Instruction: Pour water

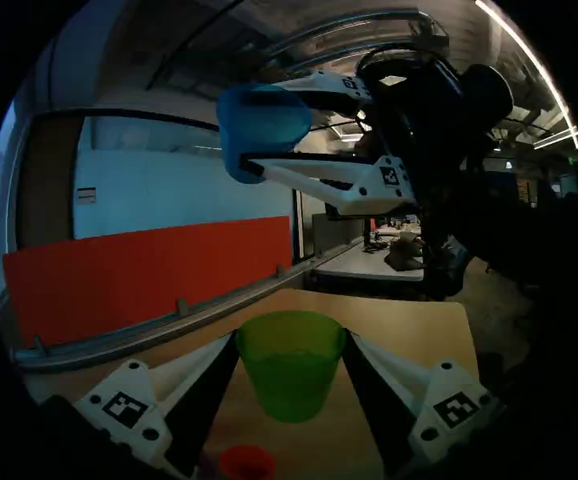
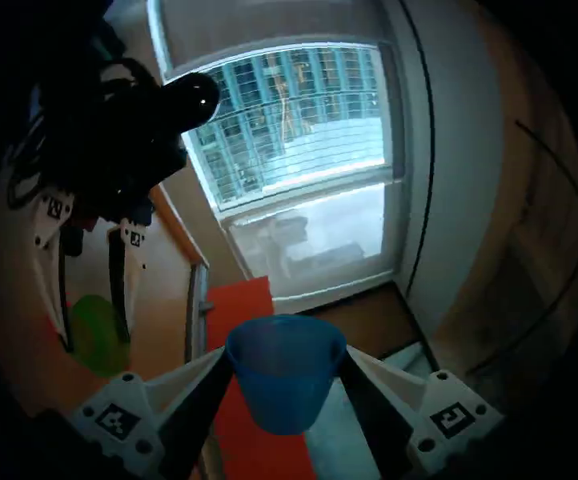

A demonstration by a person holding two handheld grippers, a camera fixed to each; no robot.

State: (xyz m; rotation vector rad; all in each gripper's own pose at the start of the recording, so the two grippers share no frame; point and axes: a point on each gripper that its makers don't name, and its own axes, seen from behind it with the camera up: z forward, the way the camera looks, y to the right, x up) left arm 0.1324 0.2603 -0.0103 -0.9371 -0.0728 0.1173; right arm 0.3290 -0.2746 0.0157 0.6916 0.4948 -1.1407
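In the left gripper view my left gripper (image 1: pixel 291 368) is shut on a translucent green cup (image 1: pixel 291 374), held upright over the wooden table (image 1: pixel 405 320). Above it, up in the air, my right gripper (image 1: pixel 245 132) holds a blue cup (image 1: pixel 258 128) lying on its side, mouth facing right. In the right gripper view my right gripper (image 2: pixel 285 372) is shut on that blue cup (image 2: pixel 283 372), whose inside looks empty. At the left of that view the left gripper (image 2: pixel 93 316) carries the green cup (image 2: pixel 97 334).
A small red cup (image 1: pixel 246 462) stands on the table just under the green cup. An orange wall panel (image 1: pixel 145 268) and a metal rail (image 1: pixel 169 320) run along the table's left. A large window (image 2: pixel 297 160) is behind the blue cup. Desks (image 1: pixel 377 260) stand farther back.
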